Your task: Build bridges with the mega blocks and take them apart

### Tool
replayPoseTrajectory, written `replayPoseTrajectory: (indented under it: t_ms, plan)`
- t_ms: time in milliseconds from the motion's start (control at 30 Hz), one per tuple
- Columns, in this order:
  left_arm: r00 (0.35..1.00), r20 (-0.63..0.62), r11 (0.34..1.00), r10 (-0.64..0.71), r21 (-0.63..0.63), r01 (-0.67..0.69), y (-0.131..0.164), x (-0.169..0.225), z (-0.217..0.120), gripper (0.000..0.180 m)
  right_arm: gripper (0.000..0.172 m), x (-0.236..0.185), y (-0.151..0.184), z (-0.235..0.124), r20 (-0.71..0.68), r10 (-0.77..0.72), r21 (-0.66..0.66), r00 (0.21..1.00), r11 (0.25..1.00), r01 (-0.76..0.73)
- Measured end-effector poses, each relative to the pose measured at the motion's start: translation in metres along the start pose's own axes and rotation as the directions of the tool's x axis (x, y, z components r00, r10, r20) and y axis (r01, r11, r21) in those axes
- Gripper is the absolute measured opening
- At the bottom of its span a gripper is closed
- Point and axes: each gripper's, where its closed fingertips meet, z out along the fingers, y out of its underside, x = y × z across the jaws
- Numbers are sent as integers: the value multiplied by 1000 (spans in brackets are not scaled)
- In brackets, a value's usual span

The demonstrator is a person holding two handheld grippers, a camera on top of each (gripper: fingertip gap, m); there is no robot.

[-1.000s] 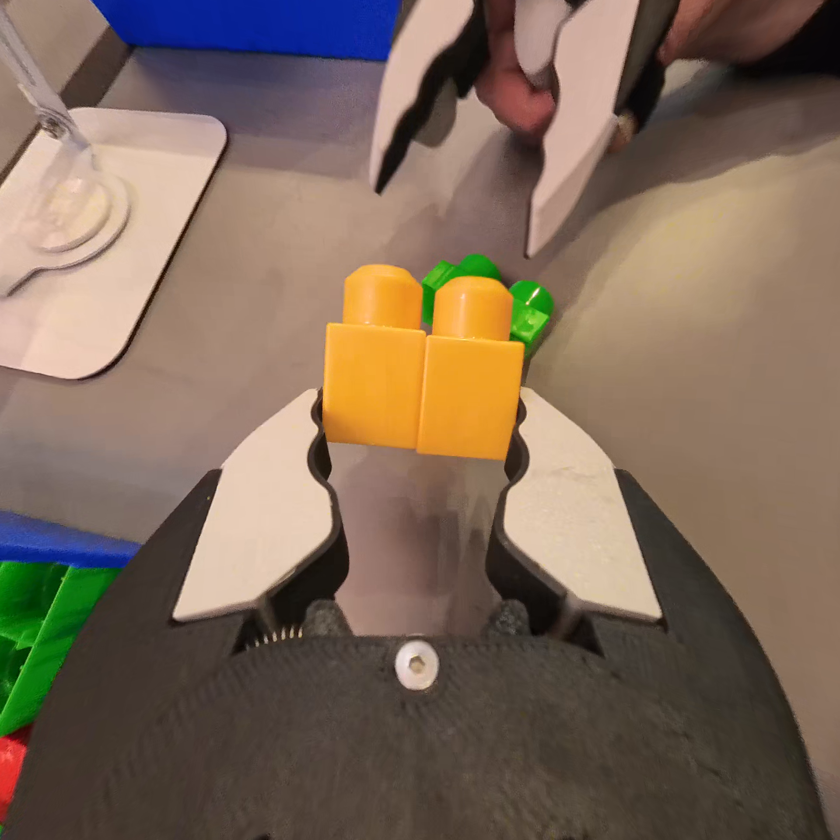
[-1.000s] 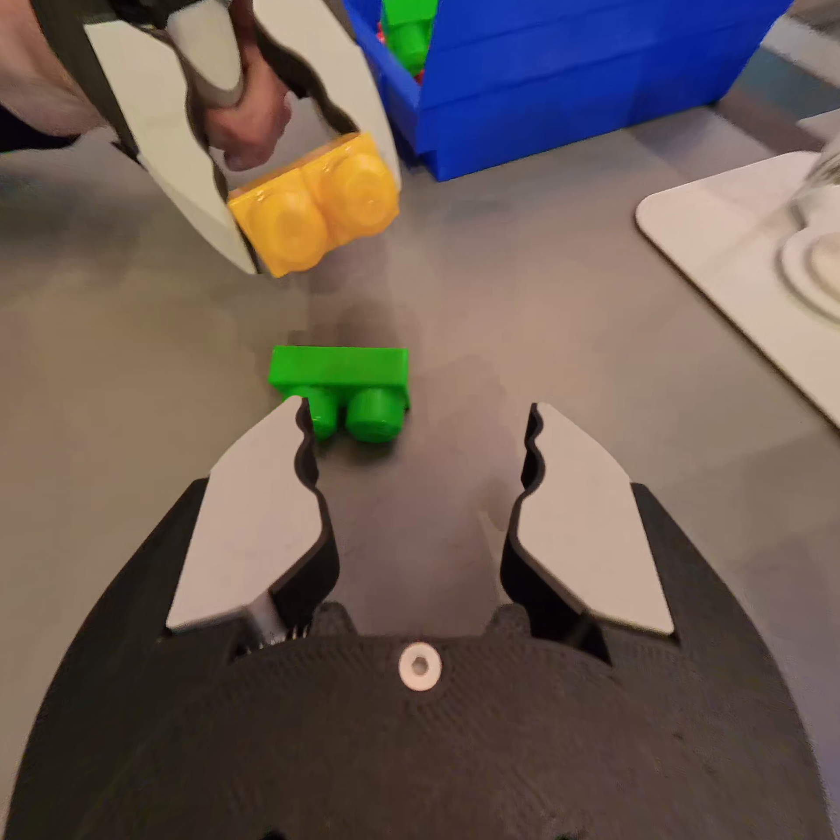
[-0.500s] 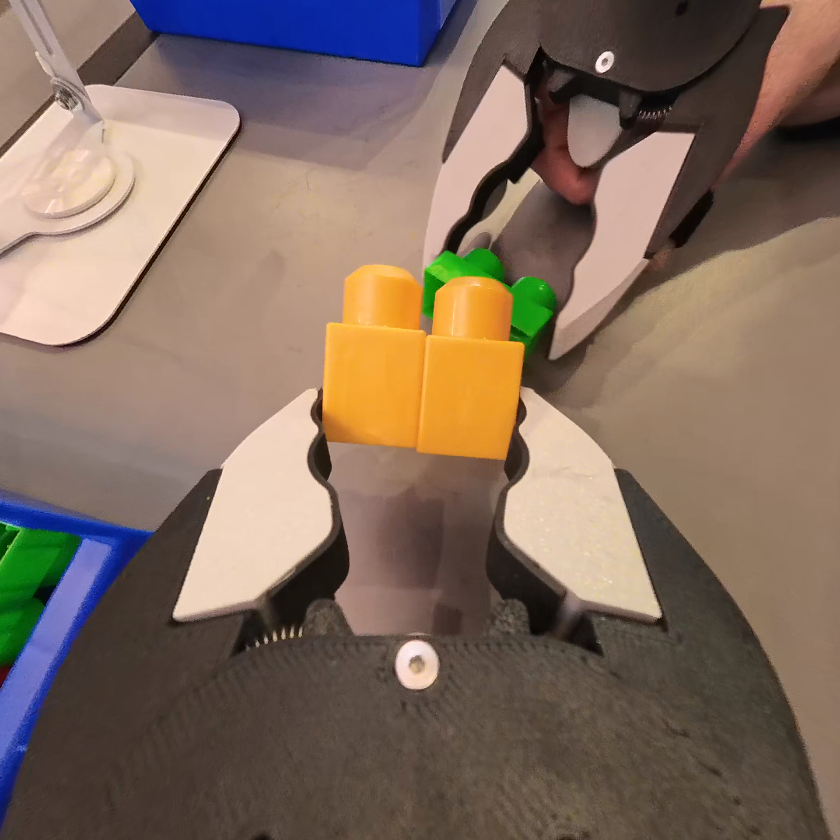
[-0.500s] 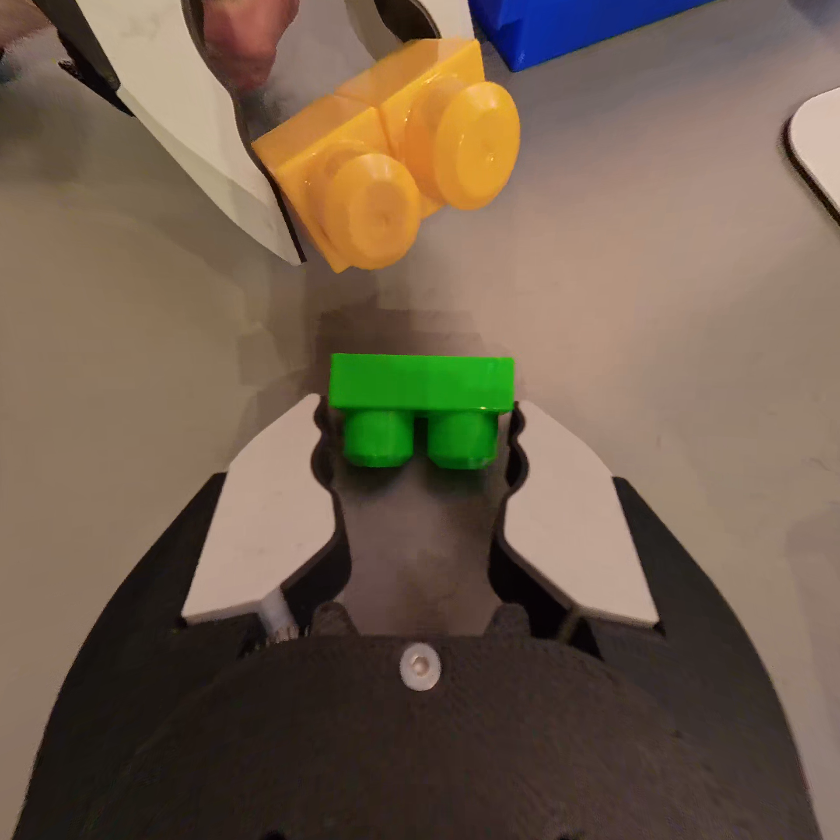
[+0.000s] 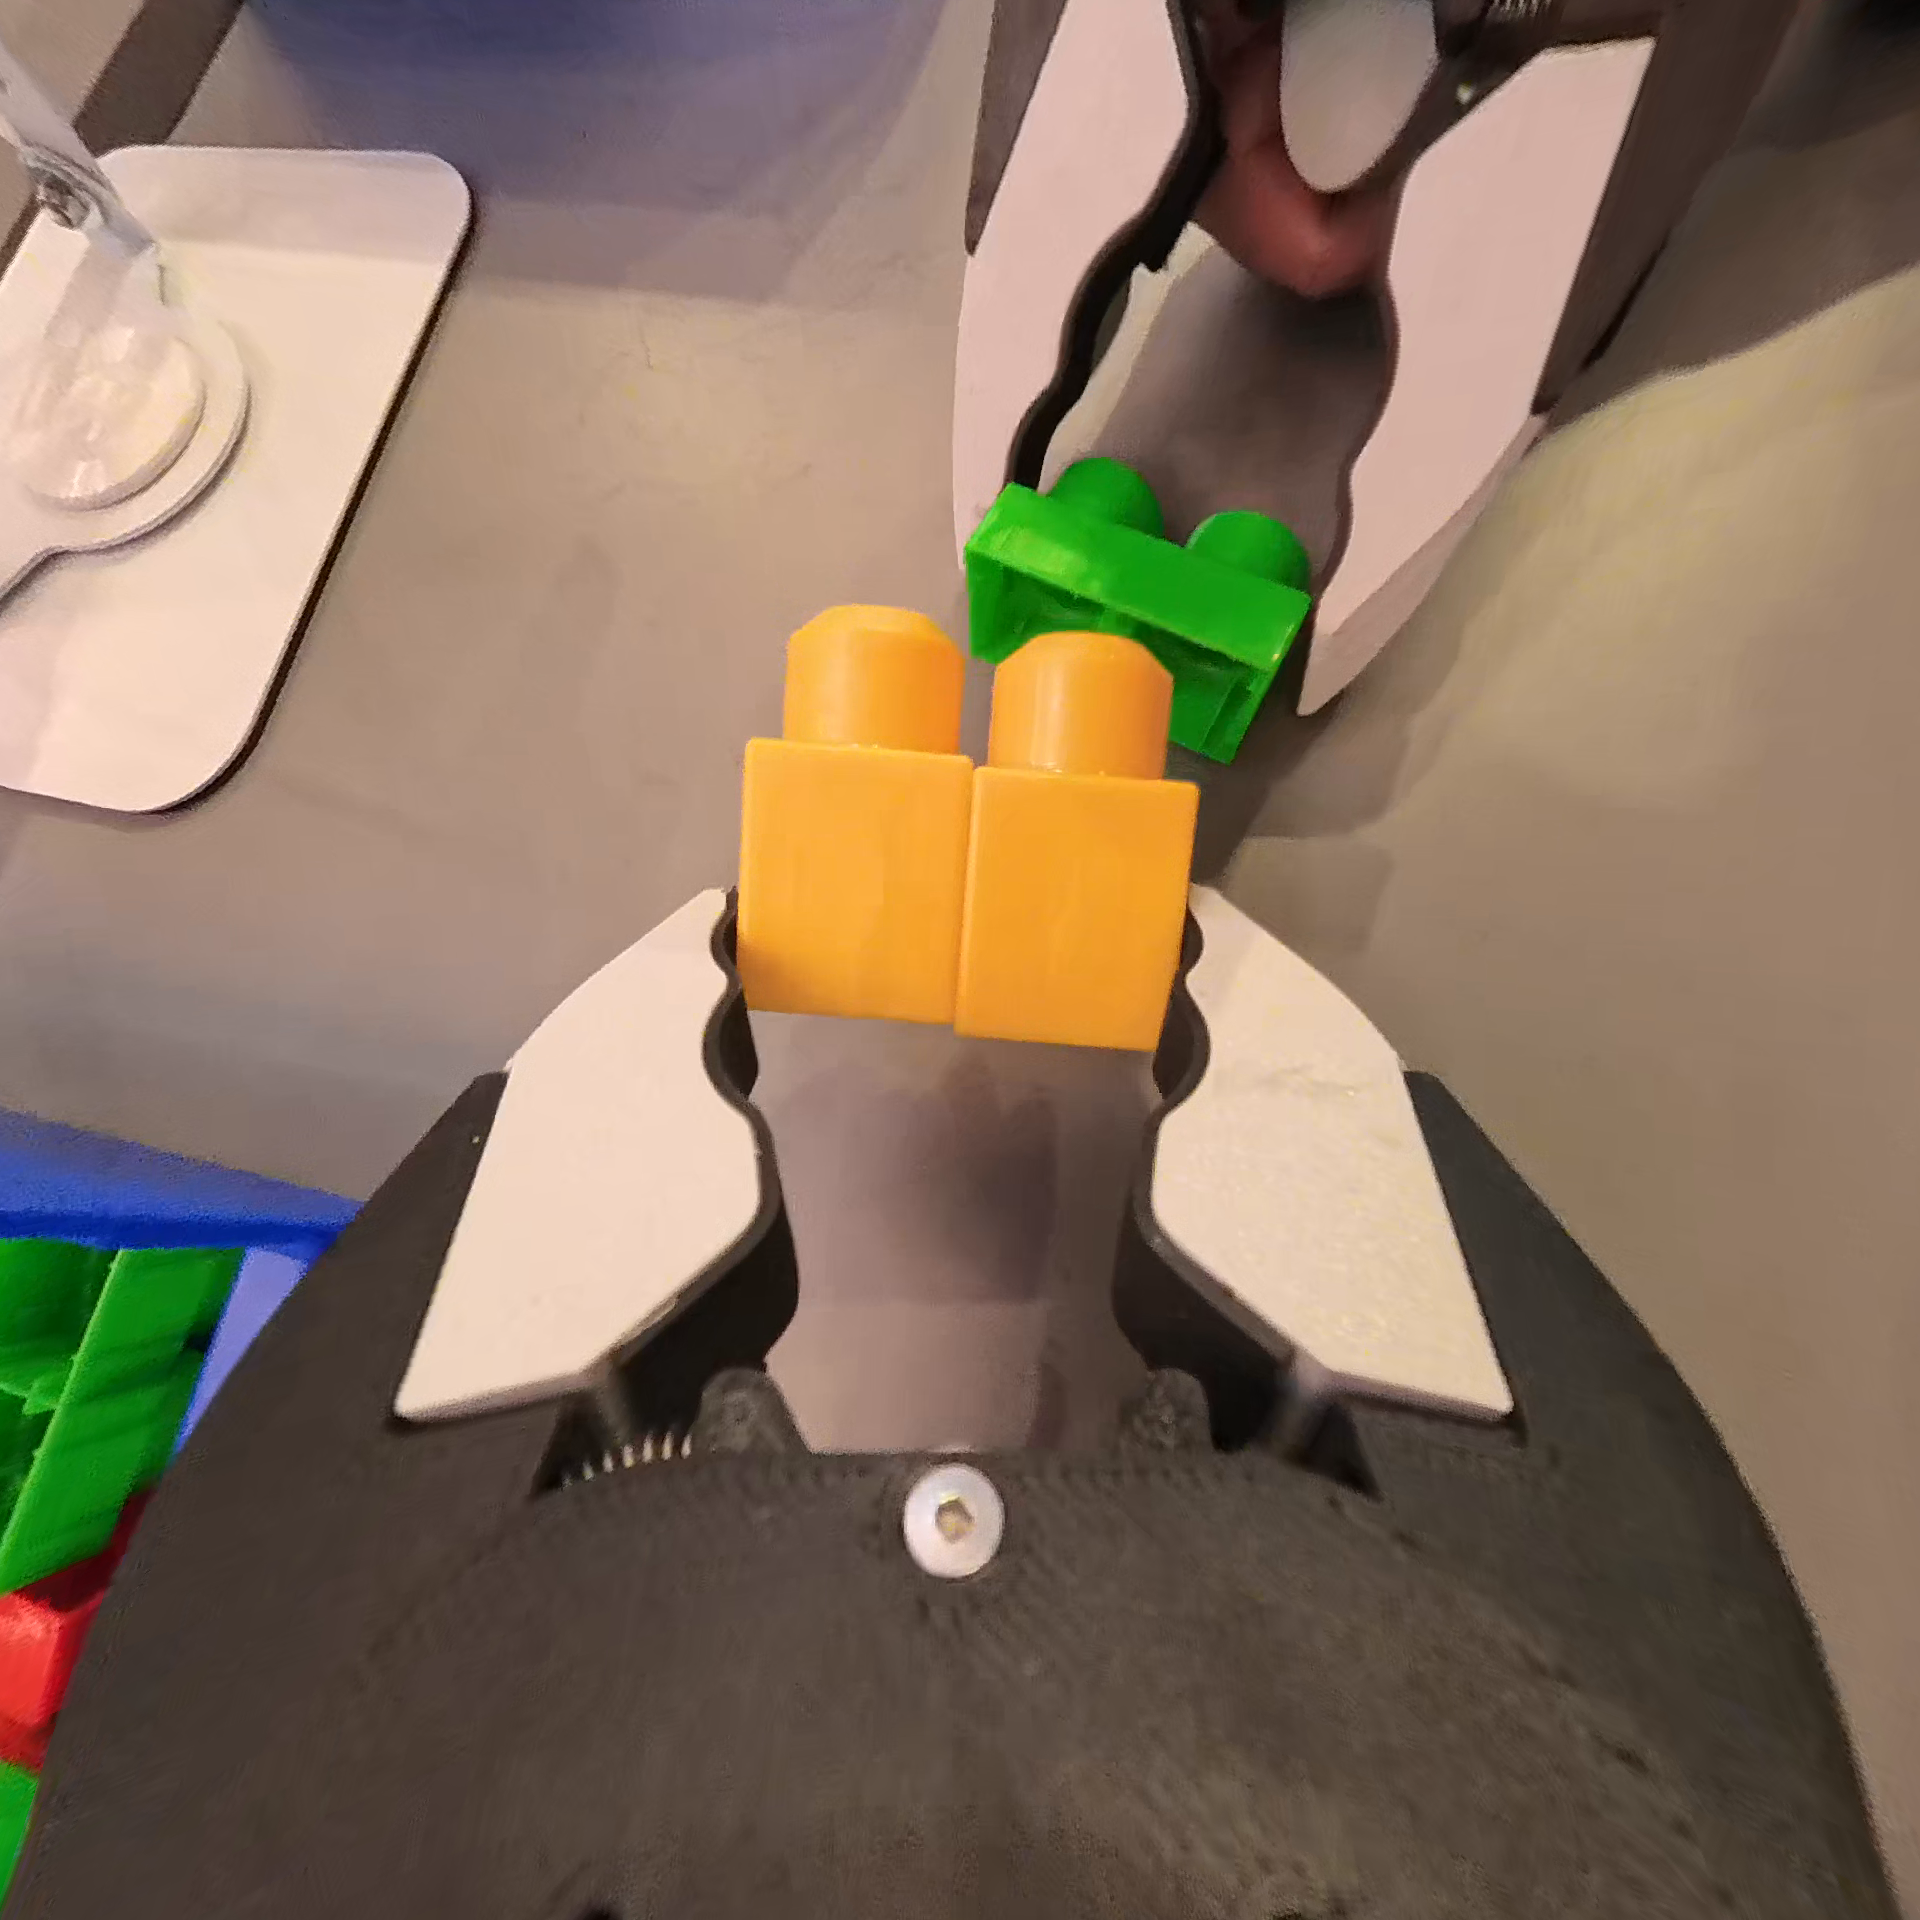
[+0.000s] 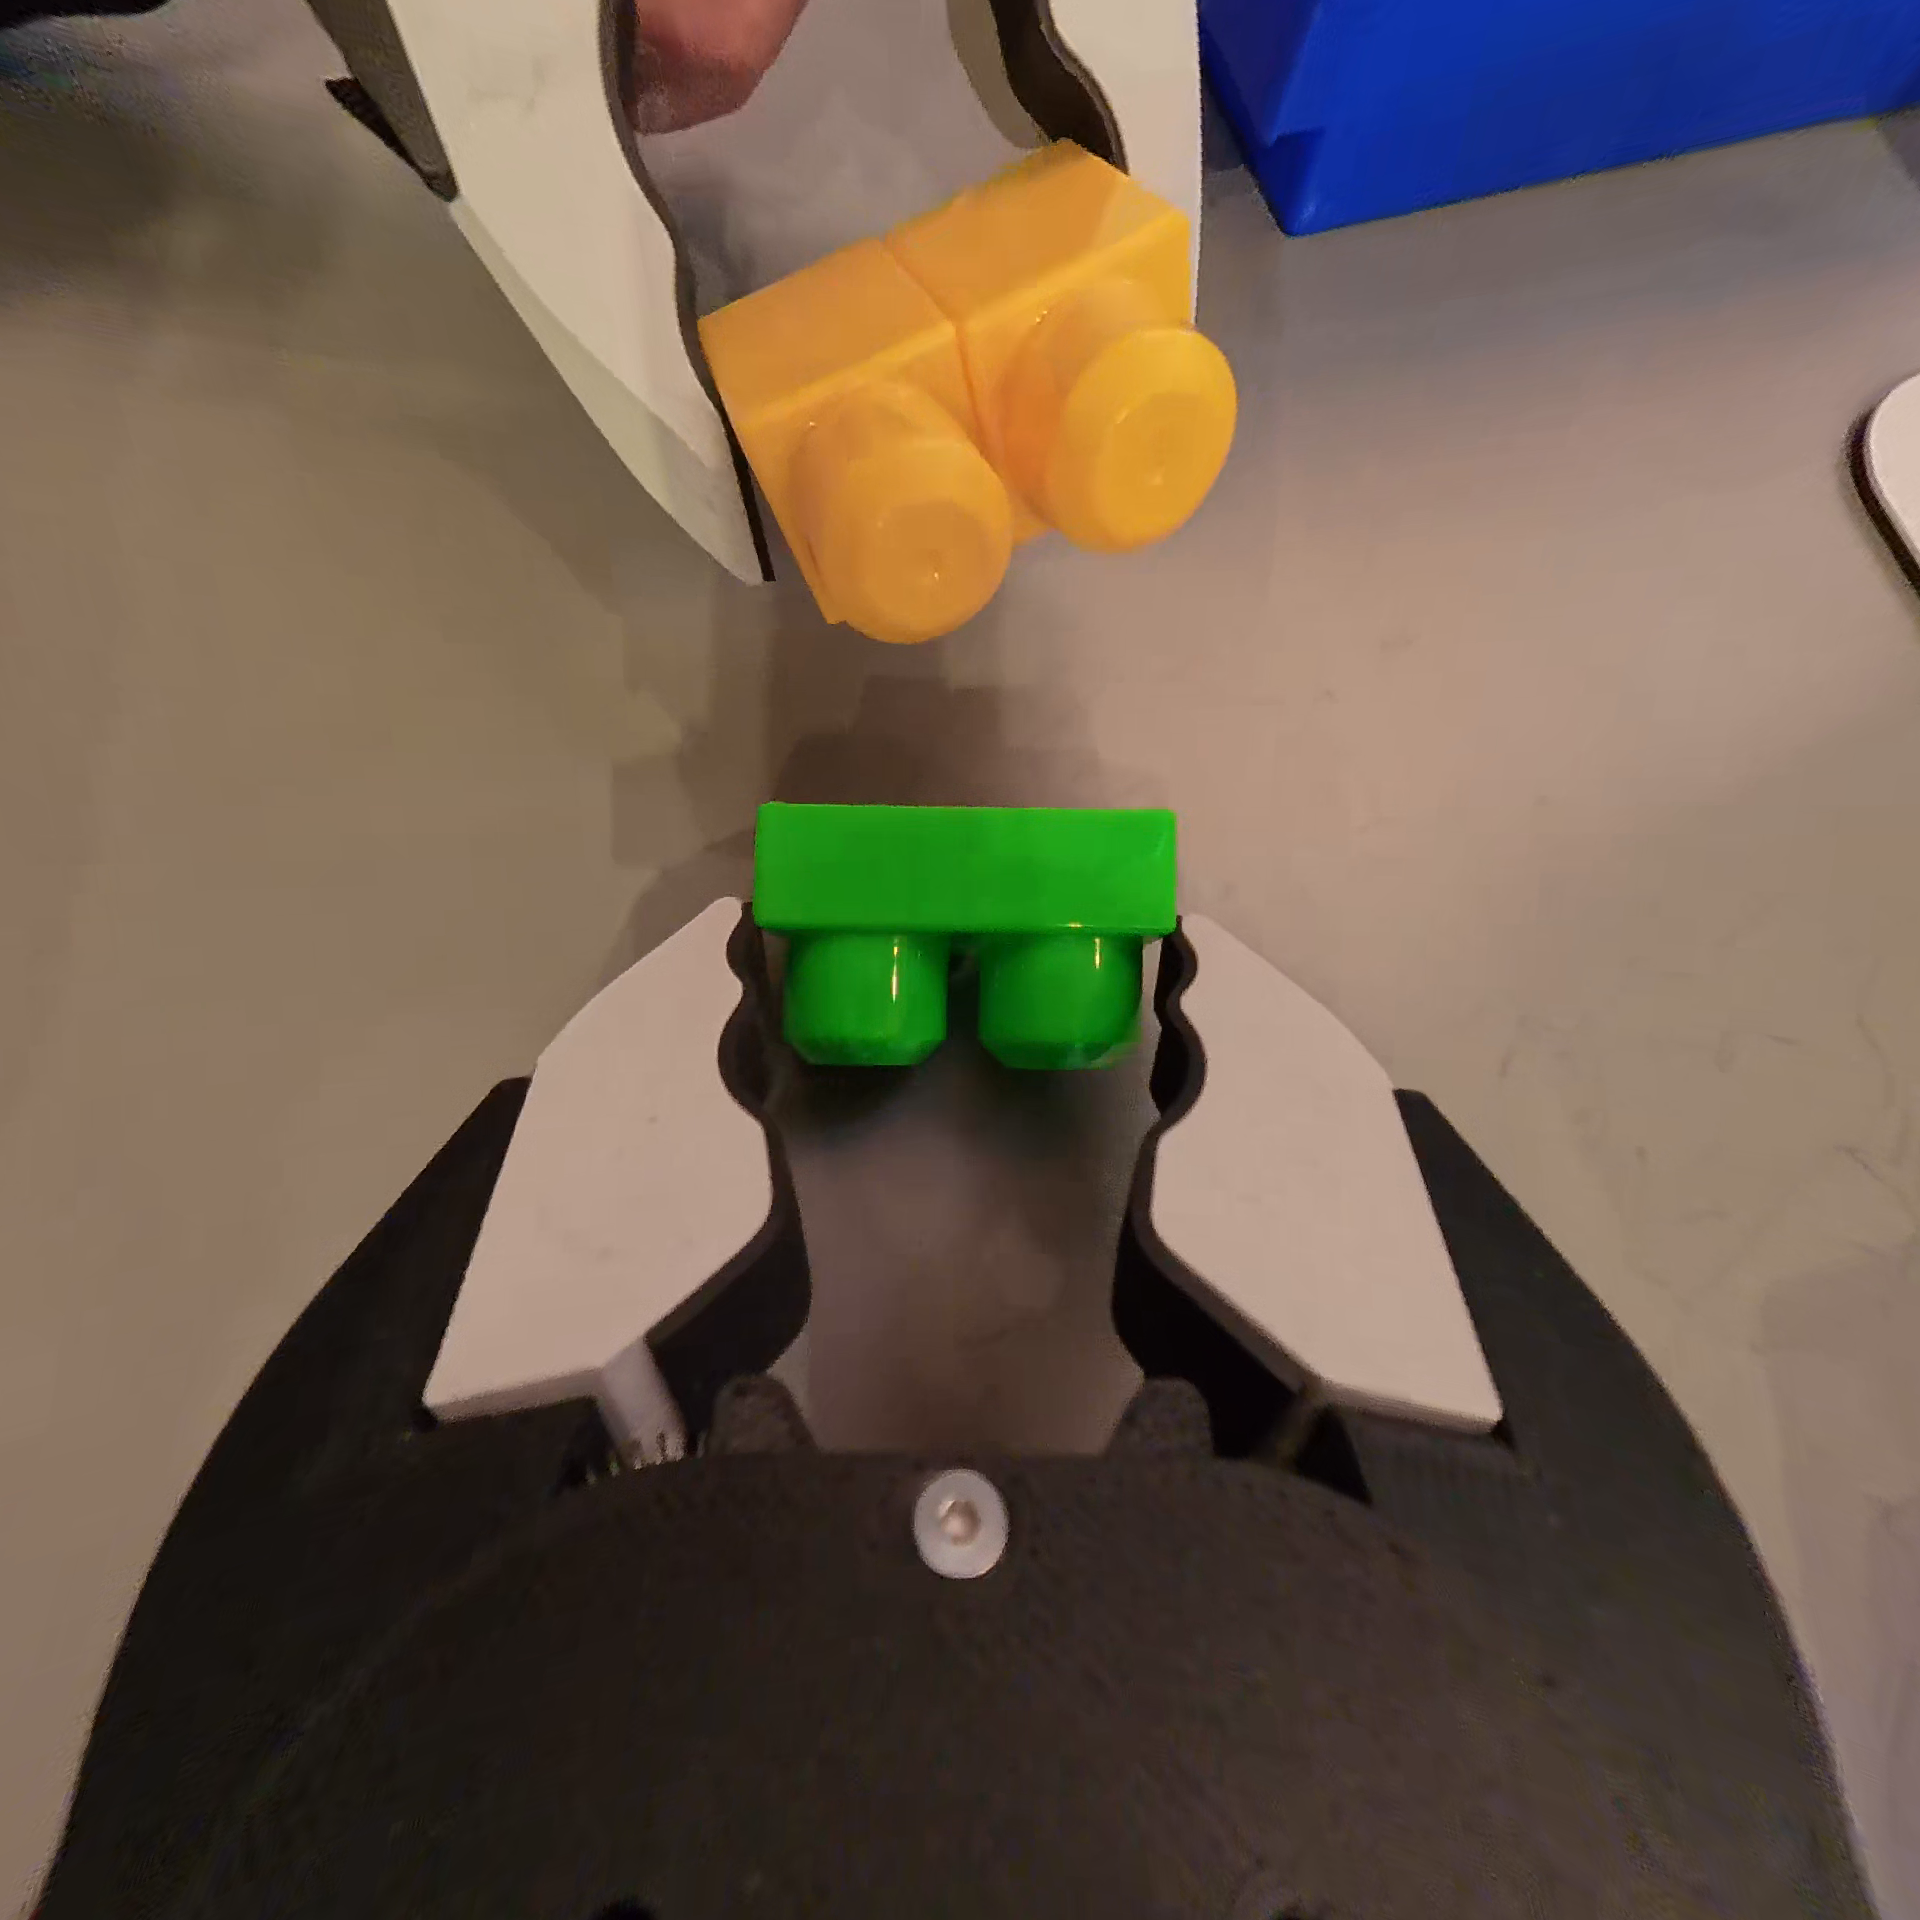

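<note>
the left gripper [image 5: 961, 961] pinches a yellow block [image 5: 966, 894] by its end faces, clear of the desk [image 5: 1558, 831]. just beyond, the right gripper [image 6: 961, 966] clamps a green block [image 6: 966, 868] lying on the desk. both look light, rigid and slick; flat ends grip best. the blue bin [image 6: 1558, 94] is cut off.

An orange two-stud block [image 5: 966, 894] is being held off the grey table between two fingertips that are pressing on its end faces, its rounded studs pointing away from that gripper toward the green block. A flatter green two-stud block [image 6: 966, 868] is being clamped at its short ends, its studs turned back toward its own gripper and its hollow underside facing the orange block. The two blocks are being kept near each other, not touching.
</note>
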Motion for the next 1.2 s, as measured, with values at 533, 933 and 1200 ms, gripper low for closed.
replayPoseTrajectory:
  t_ms: [533, 933, 1200]
  plan:
    - [992, -19, 981, 127, -148, -128, -14, 5, 2, 76, 73, 5, -19, -22, -9, -161, 46, 987, 986, 161]
    - [993, -11, 961, -118, 252, 117, -64, -9, 2, 76, 73, 29, -17, -48, -85, -170, 49, 982, 983, 174]
    - [957, -141, 787, -252, 546, 288, -110, -17, -11, 76, 73, 48, -21, -73, -132, -166, 70, 977, 982, 176]
